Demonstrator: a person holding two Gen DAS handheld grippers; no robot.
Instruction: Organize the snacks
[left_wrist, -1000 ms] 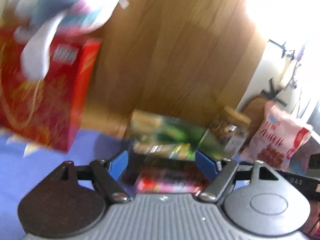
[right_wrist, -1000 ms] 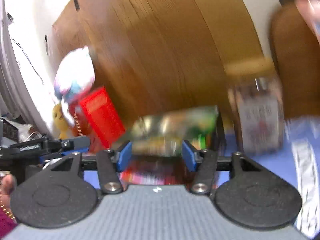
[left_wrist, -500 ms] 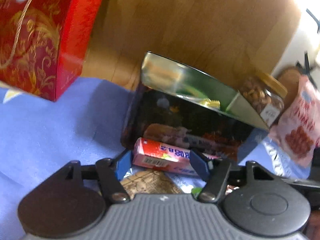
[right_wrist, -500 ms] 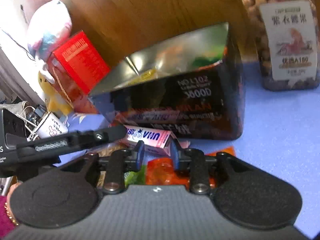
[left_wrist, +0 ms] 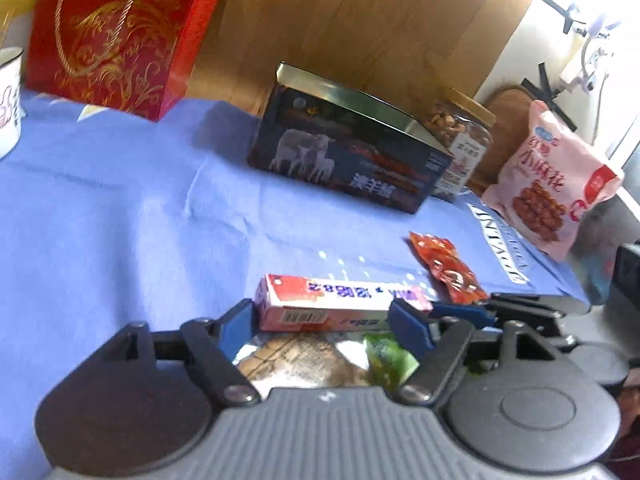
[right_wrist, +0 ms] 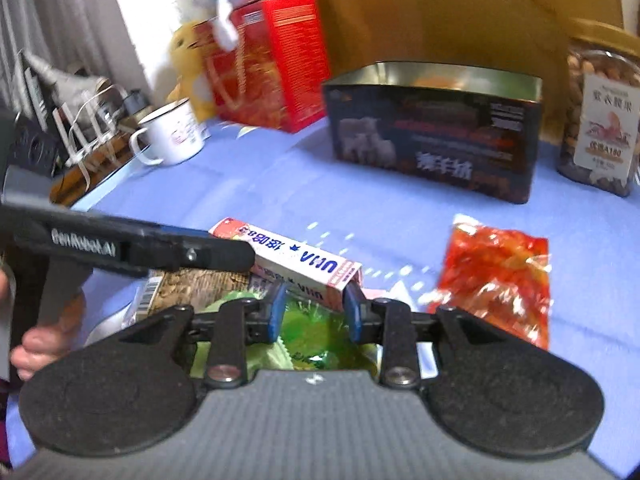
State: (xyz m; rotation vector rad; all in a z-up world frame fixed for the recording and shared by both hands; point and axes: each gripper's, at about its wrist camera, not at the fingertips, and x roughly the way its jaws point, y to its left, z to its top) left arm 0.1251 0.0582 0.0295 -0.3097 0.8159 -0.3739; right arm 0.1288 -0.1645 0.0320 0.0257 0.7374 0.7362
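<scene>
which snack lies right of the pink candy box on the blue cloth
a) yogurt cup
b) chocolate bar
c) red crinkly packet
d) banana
c: in the right wrist view the red crinkly packet lies flat on the blue cloth to the right of the pink candy box.

A white enamel mug [right_wrist: 173, 137] stands on the blue cloth [right_wrist: 256, 184] of the worktop — just beside it, a yellow plush toy [right_wrist: 188, 60]. Behind the mug rises a wooden panel [left_wrist: 360, 20]; left of the mug, a cluttered rack [right_wrist: 86, 120] — contents unclear.
</scene>
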